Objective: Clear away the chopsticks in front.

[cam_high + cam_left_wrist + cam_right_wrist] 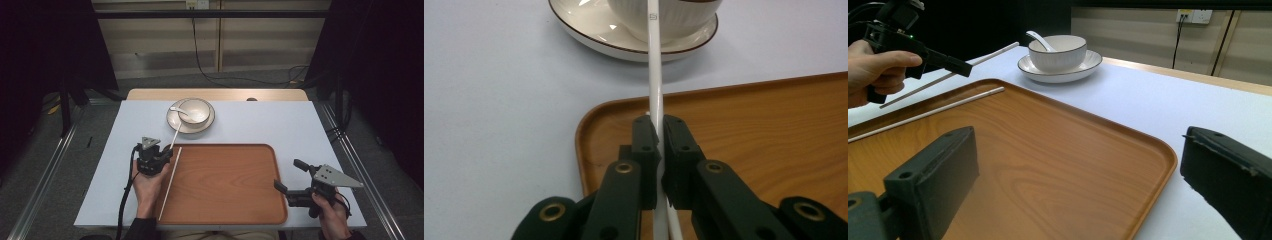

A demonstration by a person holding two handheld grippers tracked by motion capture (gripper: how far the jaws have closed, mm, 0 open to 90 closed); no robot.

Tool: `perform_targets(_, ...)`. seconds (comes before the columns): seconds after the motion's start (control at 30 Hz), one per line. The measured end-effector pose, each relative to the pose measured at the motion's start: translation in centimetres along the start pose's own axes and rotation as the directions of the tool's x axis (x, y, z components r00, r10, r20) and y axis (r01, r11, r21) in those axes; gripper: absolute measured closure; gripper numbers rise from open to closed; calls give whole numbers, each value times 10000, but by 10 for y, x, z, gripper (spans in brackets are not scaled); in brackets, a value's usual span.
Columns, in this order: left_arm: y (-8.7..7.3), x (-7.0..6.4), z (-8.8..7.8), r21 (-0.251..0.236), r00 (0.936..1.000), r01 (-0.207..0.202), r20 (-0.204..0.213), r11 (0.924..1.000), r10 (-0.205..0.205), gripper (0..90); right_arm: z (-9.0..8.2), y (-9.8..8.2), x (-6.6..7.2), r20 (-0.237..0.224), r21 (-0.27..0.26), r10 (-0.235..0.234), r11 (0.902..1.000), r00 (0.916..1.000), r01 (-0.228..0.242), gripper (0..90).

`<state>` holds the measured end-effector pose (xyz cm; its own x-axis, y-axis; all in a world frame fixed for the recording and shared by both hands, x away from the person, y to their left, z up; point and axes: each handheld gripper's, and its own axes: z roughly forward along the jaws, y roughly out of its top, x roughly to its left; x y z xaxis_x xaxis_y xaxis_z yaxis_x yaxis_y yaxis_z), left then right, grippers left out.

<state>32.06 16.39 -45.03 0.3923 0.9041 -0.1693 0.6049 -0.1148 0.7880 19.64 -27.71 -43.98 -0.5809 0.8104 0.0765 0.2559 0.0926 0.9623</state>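
The surface (280,125) is covered with a pale sheet, and on its near half lies a large wooden tray (225,185). Behind the tray stands a cream plate (176,123) with a dark rim, and on it sits a white bowl (195,111) with a white spoon (178,110) leaning inside. The right hand-held gripper (290,179) rests at the right edge of the tray, near the front corner, with its jaws wide apart and nothing between them. The left hand-held gripper (166,151) is at the left edge of the tray, clamped on a white chopstick (655,75) that points toward the plate, and its far end reaches over the plate rim. A second white chopstick (170,184) lies along the left side of the tray.
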Motion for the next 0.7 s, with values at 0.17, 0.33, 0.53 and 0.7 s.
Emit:
perform_targets(0.17,-7,-5,-3,33,9994,326,-94,9995,-325,855,0,0,0,5,-11,12,10000,10000,-12,18)
perform_targets(0.33,-11,-14,-5,221,9997,250,-26,9994,-250,854,0,0,0,21,15,8,10000,10000,-8,18)
perform_targets(0.53,-15,-22,-9,278,9999,112,95,9995,-115,855,0,0,0,8,4,-4,10000,10000,4,18)
perform_targets(0.7,-20,-28,-12,316,9999,81,148,9995,-85,855,0,0,0,9,22,-11,10000,10000,11,18)
